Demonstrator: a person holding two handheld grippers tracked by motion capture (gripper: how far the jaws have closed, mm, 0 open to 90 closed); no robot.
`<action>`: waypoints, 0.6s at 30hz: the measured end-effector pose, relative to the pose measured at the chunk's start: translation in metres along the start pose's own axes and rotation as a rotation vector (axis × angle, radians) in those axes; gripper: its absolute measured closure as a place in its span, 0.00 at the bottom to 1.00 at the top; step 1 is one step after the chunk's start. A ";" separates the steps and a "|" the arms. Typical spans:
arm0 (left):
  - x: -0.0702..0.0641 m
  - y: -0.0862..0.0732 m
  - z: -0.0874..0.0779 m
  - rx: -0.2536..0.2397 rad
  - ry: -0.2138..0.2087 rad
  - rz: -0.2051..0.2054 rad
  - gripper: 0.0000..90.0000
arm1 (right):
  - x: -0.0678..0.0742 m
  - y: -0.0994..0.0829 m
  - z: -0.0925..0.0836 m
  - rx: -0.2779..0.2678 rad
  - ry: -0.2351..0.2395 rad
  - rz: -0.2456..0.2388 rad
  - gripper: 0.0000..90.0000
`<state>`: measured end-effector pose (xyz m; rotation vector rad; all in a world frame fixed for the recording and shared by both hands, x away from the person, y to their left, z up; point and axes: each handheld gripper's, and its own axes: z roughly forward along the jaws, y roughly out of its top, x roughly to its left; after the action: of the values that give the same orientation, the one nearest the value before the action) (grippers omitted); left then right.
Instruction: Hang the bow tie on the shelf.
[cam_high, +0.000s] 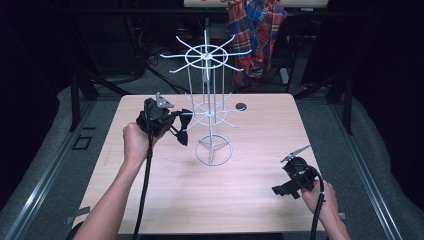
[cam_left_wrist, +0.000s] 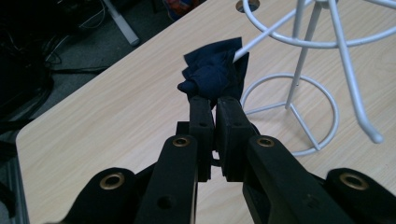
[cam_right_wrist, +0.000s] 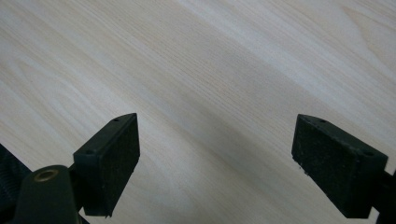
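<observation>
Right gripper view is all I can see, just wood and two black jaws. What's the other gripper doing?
Observer: The left gripper is shut on a dark navy bow tie.
Operator: Where's the bow tie?
Observer: Right at the tip of one arm of a white wire rack that stands mid-table.
Operator: Is my gripper close to that?
Observer: No, the right gripper is well apart from it, near the table's right front corner.
</observation>
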<state>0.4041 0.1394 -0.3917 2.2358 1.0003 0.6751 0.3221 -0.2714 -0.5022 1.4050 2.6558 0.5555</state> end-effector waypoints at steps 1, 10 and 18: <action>-0.001 -0.001 0.002 -0.005 0.000 0.000 0.95 | 0.000 0.000 0.000 0.000 -0.001 0.000 0.17; -0.007 -0.002 0.014 -0.045 -0.048 -0.033 0.98 | 0.000 0.000 0.001 -0.010 0.009 0.008 0.17; -0.009 -0.002 0.020 -0.082 -0.105 -0.020 0.99 | 0.000 0.000 0.000 0.001 -0.004 -0.003 0.17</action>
<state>0.4111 0.1267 -0.4089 2.1640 0.9255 0.5739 0.3225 -0.2717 -0.5024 1.4010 2.6552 0.5504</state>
